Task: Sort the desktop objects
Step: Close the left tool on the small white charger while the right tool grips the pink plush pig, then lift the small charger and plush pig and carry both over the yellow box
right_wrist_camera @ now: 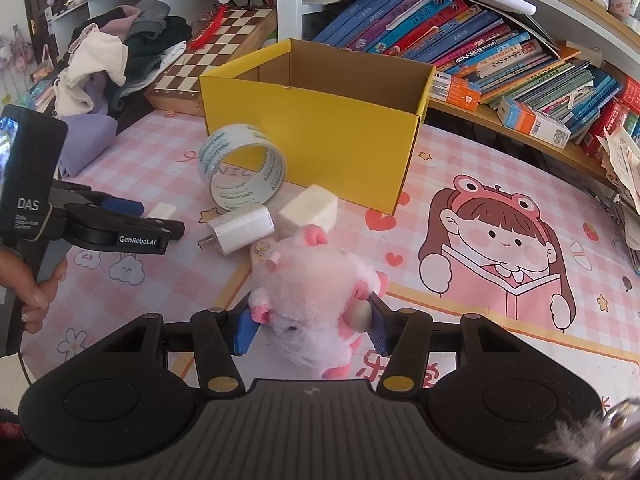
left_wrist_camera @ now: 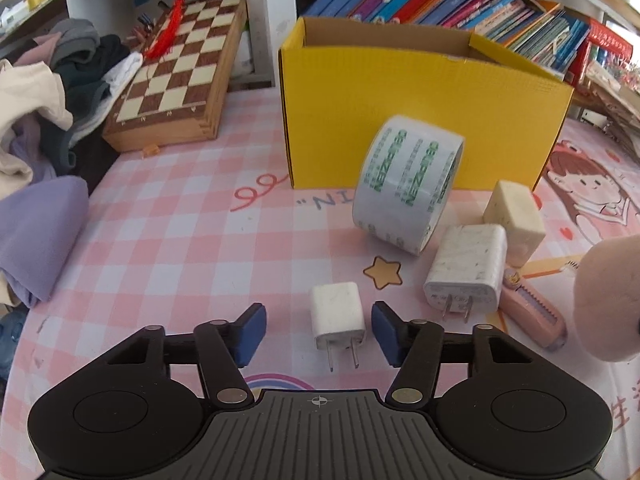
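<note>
Left gripper: jaws spread either side of small charger on the bench, no contact. Right gripper: jaws pinching pink plush toy.

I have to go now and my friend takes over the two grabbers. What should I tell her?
Left tool: open, pads either side of the small white charger, not touching it yet.
Right tool: shut on the pink plush toy.
On the mat in front of the yellow box: tape roll on its edge, bigger white charger, cream block, pink utility knife.
Done: nothing visible inside the box.
Left: everything, starting with the toy and small charger.
</note>
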Demonstrator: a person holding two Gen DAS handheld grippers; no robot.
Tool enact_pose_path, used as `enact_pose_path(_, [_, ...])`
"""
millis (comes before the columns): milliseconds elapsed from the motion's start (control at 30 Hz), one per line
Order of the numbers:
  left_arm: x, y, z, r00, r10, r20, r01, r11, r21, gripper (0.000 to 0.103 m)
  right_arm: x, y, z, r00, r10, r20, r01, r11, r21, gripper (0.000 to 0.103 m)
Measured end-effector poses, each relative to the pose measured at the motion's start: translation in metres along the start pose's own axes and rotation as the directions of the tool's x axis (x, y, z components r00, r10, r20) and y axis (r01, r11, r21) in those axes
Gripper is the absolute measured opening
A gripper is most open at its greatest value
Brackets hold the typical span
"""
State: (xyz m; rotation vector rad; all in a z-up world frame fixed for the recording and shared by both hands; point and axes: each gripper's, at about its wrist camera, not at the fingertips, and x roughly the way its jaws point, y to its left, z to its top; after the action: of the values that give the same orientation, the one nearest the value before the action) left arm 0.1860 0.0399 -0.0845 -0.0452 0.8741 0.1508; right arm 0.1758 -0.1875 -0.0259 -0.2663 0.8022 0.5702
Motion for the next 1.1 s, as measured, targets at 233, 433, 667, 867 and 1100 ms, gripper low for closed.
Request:
enact_pose_path(233, [0.0, 0.0, 0.001, 1.0, 0.01, -0.001, -0.01, 1.0, -0.022, 0.047, 0.0, -0.005, -0.001, 1.0, 0.011, 0.0, -0.011, 1.0, -0.002, 0.052])
enact_pose_path(433, [-0.003, -0.001, 0.001, 1.0, -0.005, -0.007, 0.004, 0.999, -0.04, 0.025, -0.001, -0.009, 0.001, 1.0, 0.022, 0.008, -0.022, 1.0, -0.002, 0.052])
enact_pose_path(667, [-0.016, 0.007, -0.004, 0.999, -0.043, -0.01, 0.042, 0.994, -0.104, 0.025, -0.001, -0.011, 0.004, 0.999, 0.045, 0.015, -0.045, 0.999, 0.006, 0.052])
enact_pose_path(867, [-0.035, 0.009, 0.0, 0.997, -0.067, 0.026, 0.07, 0.989, -0.128, 0.025, -0.001, -0.016, 0.01, 0.998, 0.059, 0.018, -0.06, 0.997, 0.044, 0.052])
enact_pose_path(1100, [-0.06, 0.006, 0.014, 0.99, -0.103, 0.092, 0.115, 0.985, -0.13, 0.025, -0.013, -0.025, 0.023, 0.996, 0.068, 0.053, -0.073, 0.993, 0.097, 0.052])
